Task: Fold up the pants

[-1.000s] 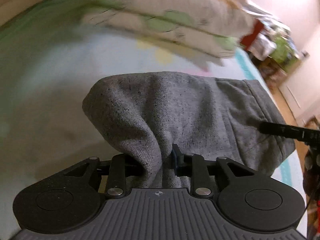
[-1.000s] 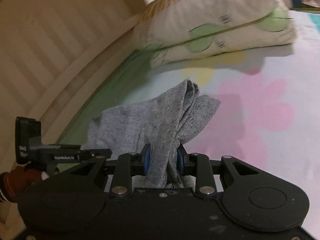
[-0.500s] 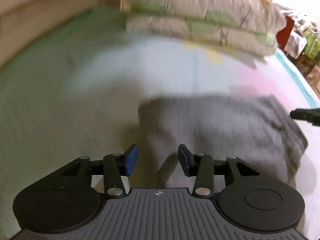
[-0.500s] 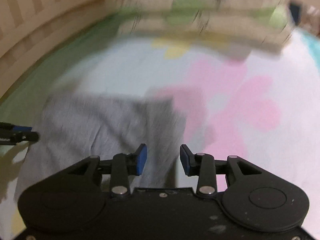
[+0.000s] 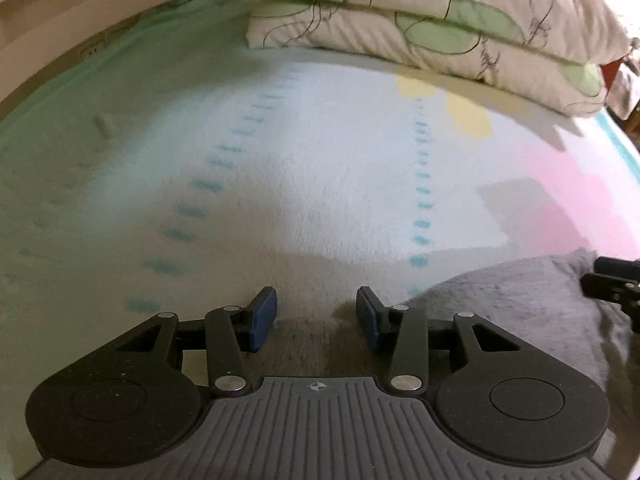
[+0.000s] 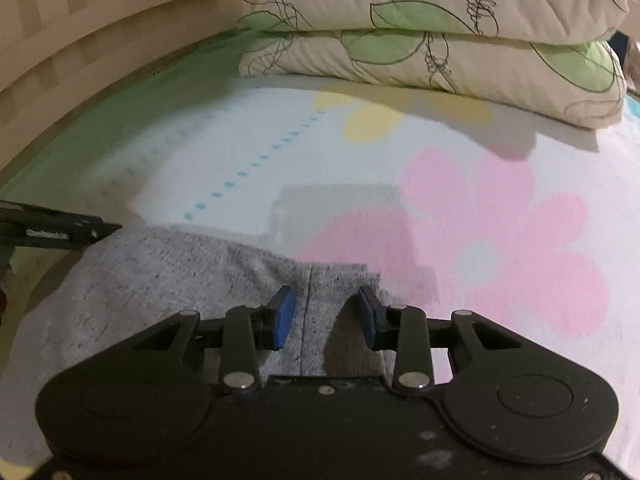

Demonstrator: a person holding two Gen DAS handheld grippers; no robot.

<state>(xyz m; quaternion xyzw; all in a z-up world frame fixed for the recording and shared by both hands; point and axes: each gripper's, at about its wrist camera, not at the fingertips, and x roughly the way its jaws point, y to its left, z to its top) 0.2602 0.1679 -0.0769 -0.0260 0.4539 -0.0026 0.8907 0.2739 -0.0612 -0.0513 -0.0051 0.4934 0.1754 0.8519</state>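
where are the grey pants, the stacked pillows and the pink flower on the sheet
grey pants (image 6: 168, 280), right wrist view, flat fabric left of the seam
stacked pillows (image 6: 432, 28), right wrist view, where the upper pillow meets the lower
pink flower (image 6: 500, 256), right wrist view, near its pale centre

1. The left gripper (image 5: 316, 320) stood with its blue-padded jaws apart and nothing between them, low over the bed sheet (image 5: 320, 168).
2. The grey pants (image 5: 516, 300) lay flat on the sheet to the right of the gripper, their near edge running under its right finger.
3. At the right edge, the black tip of the right gripper (image 5: 612, 280) showed over the pants; its jaws could not be made out.
4. The sheet was pale, green toward the left, with dotted blue lines, yellow patches and a pink area on the right.
5. Two stacked pillows (image 5: 432, 24) with a green leaf print lay at the far end, well apart from the pants.
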